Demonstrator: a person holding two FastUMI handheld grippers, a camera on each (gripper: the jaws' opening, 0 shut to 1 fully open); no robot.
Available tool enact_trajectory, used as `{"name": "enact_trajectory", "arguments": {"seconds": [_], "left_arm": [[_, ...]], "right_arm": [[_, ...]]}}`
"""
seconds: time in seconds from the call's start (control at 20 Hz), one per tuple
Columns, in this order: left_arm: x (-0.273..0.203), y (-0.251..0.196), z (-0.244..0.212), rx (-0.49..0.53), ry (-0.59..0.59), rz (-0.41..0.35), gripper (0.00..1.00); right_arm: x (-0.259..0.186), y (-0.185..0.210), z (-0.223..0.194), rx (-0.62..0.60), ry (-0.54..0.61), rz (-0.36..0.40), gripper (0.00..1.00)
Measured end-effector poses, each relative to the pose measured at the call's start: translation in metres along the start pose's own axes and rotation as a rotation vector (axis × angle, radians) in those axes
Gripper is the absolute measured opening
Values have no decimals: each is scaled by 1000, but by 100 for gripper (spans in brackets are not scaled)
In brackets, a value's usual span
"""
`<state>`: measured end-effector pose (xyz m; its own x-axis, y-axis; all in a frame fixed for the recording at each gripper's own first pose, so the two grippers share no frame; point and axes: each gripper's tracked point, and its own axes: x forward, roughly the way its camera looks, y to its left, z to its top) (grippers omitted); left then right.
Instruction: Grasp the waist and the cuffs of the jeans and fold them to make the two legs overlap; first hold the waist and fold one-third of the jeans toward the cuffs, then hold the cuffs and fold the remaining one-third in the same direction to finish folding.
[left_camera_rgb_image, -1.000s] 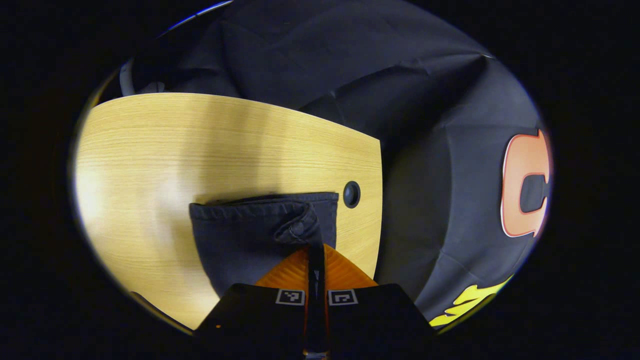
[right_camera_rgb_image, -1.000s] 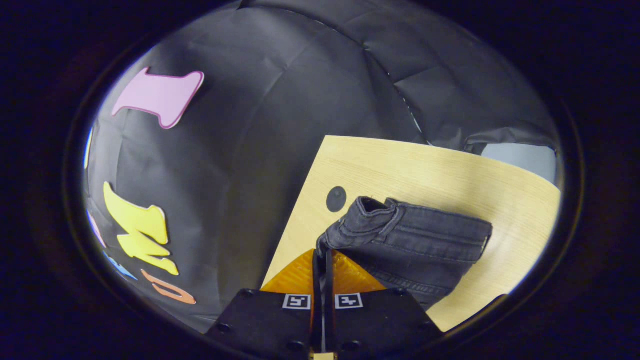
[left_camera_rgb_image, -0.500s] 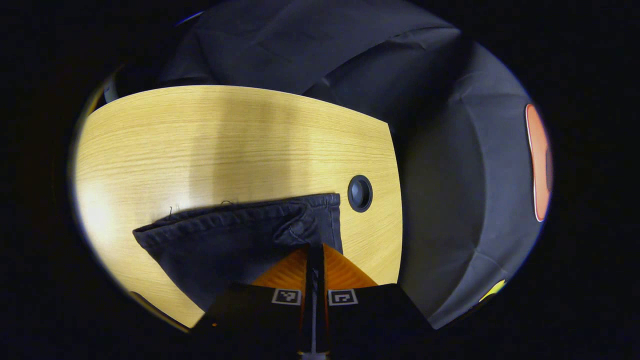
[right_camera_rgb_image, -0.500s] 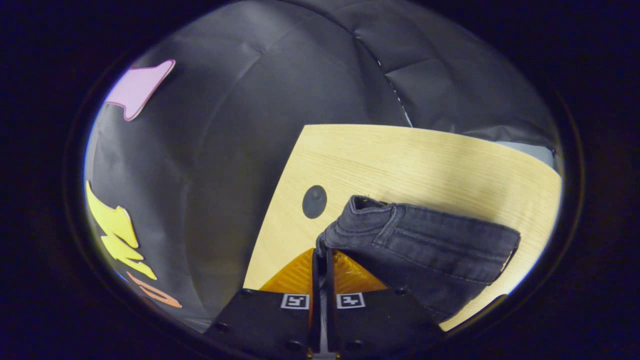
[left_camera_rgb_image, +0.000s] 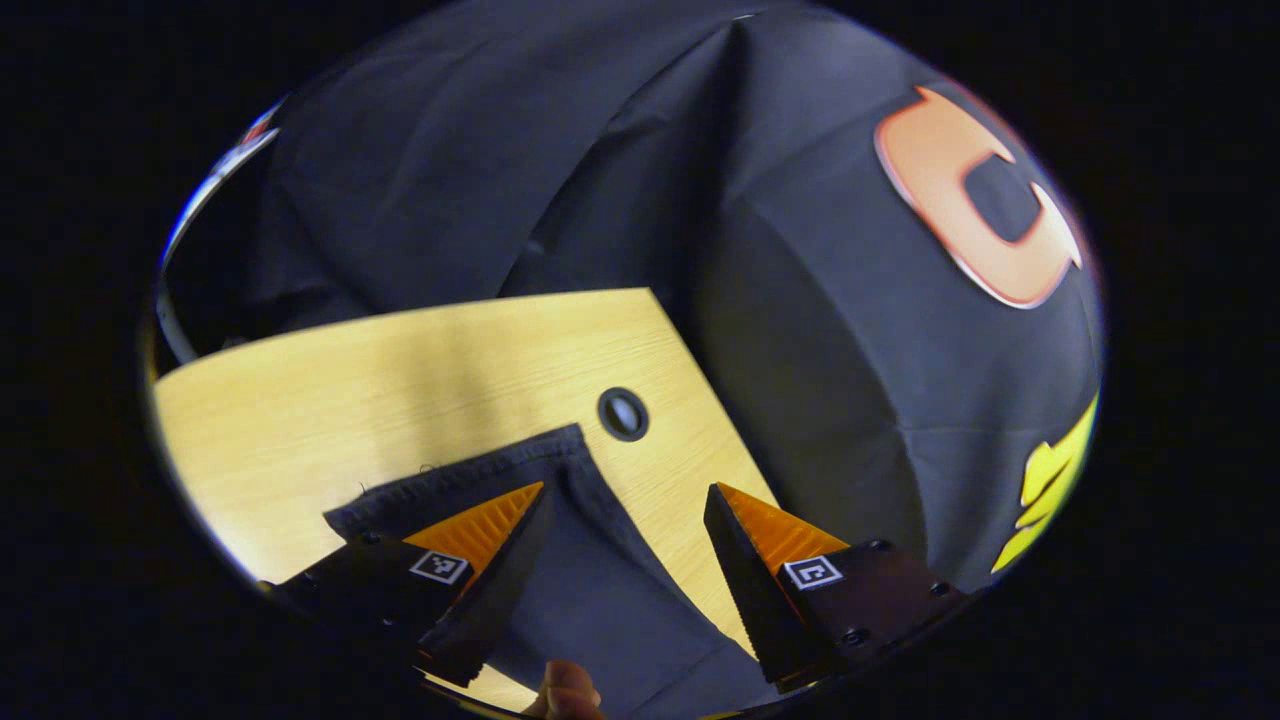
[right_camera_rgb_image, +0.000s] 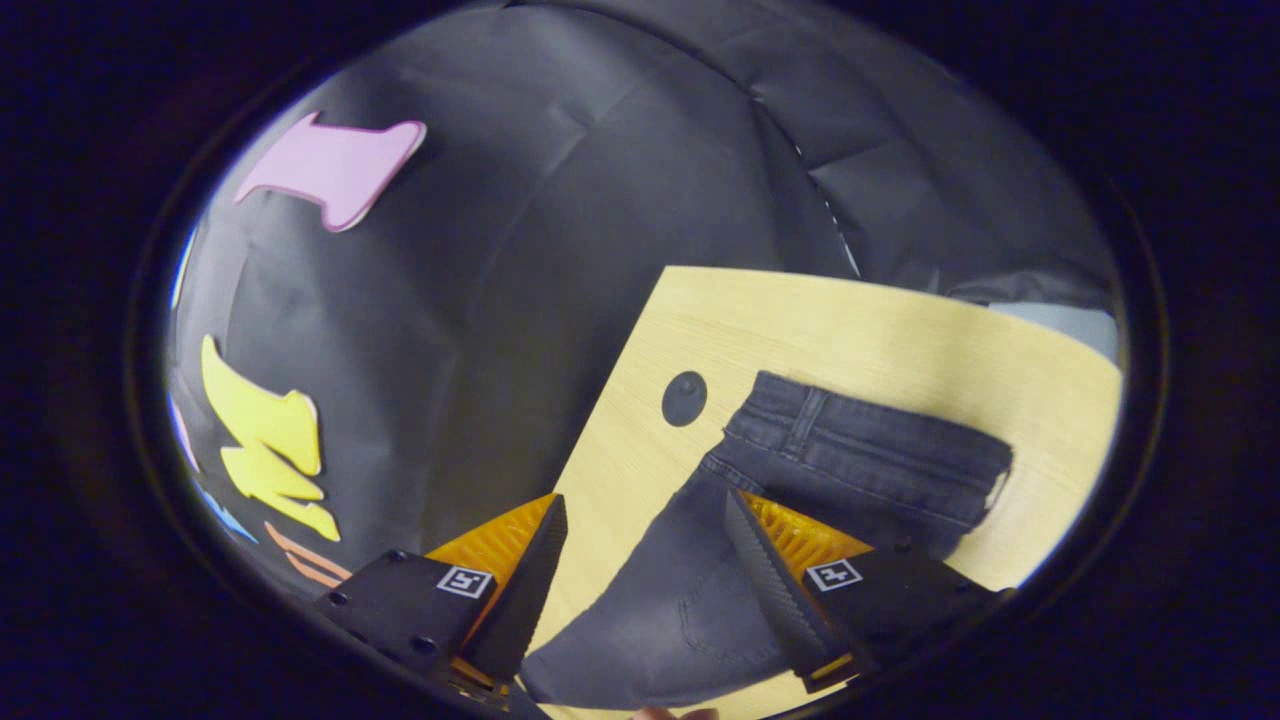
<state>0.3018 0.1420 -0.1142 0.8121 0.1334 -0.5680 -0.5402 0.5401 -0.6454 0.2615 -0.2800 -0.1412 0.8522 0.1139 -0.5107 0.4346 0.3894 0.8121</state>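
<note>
Jeans: the dark jeans (right_camera_rgb_image: 860, 465) lie flat on the light wooden desk (right_camera_rgb_image: 900, 330), near the corner with the small round hole (right_camera_rgb_image: 684, 398).
Waist: in the right gripper view the waist band with its belt loop lies across the top of the pile, close to the hole.
Edge: in the left gripper view a stitched edge (left_camera_rgb_image: 470, 478) of the jeans runs up to a corner just beside the hole. I cannot tell if it is the cuffs or the waist.
Left gripper (left_camera_rgb_image: 625, 520): the jaws stand wide apart and hold nothing. The cloth lies under and between them.
Right gripper (right_camera_rgb_image: 645, 535): the jaws stand wide apart too, and nothing is in them. The jeans lie below the gap.
Hand: a fingertip (left_camera_rgb_image: 570, 690) peeks in at the bottom of the left gripper view.
How it feels: the cloth looks thick and soft. It should bend easily and droop when lifted. It looks a bit heavy, not slippery, and it will not break.
Where to grab: the thick sewn edges look best. Pinch the band or hem at the two corners, so all layers come up together.
</note>
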Motion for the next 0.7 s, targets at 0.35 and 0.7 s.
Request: {"name": "enact_trajectory", "arguments": {"seconds": [0.35, 0.7], "left_arm": [[-94, -52, 1, 303, -134, -162, 99], [-176, -80, -12, 675, -342, -220, 98]], "right_arm": [[-78, -61, -2, -119, -71, -140, 98], [-74, -114, -33, -2, -28, -214, 98]]}}
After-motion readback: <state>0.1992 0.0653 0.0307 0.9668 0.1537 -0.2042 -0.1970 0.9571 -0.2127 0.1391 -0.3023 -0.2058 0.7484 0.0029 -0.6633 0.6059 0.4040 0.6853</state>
